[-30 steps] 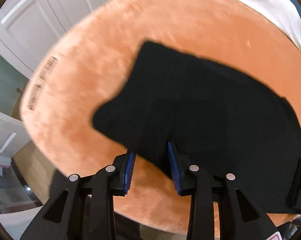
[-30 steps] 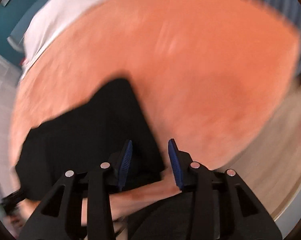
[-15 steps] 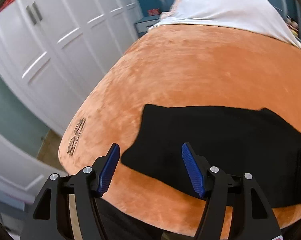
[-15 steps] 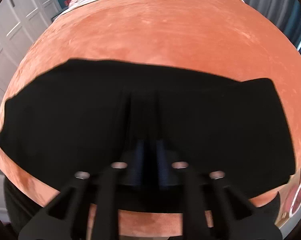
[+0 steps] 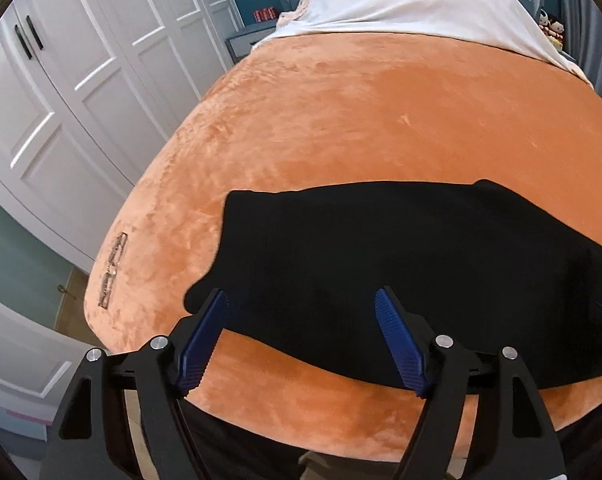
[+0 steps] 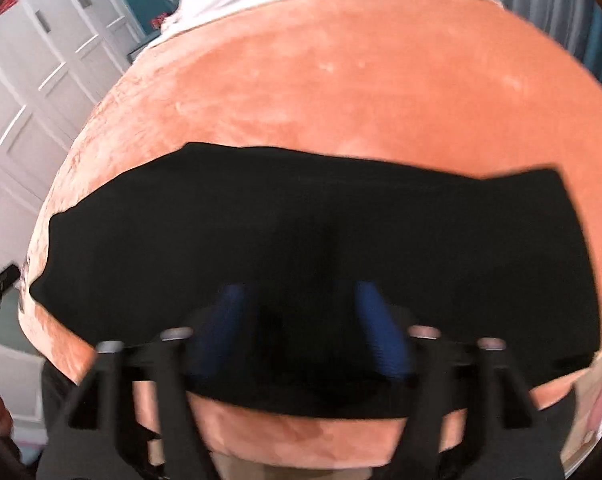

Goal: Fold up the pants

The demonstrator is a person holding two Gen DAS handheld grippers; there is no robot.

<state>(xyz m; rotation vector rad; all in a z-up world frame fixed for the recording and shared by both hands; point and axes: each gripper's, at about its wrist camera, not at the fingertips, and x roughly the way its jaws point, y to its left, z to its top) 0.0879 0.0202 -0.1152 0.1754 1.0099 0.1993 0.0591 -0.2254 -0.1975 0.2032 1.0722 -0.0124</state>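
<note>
Pants: I see the black, soft fabric pants (image 5: 401,272) lying flat as a long dark band on the near part of the bed, running left to right; they already look folded lengthwise, though the black hides any layers.
Bed: an orange plush blanket (image 5: 361,120) covers it, with a white pillow or sheet (image 5: 413,0) at the far end and white wardrobe doors (image 5: 81,80) off to the left.
Left hand-held gripper: my left hand-held gripper (image 5: 301,300) hangs above the left end of the pants with its blue pads wide apart; the jaws have just been opening, and nothing is pinched between them.
Right hand-held gripper: my right hand-held gripper (image 6: 297,292) sits over the middle of the band, blurred; its jaws have just been opening too, the pads stand apart, and I see no cloth pressed by them.
Handling: I judge the fabric light, limp and quiet on the plush, so it will sag and drag rather than slide; nothing here is fragile.
Where to hold: I would pinch both layers at the left end's near and far corners, then carry that end over toward the right end.
Risk: a shallow pinch may catch only the top layer and spoil the fold.
</note>
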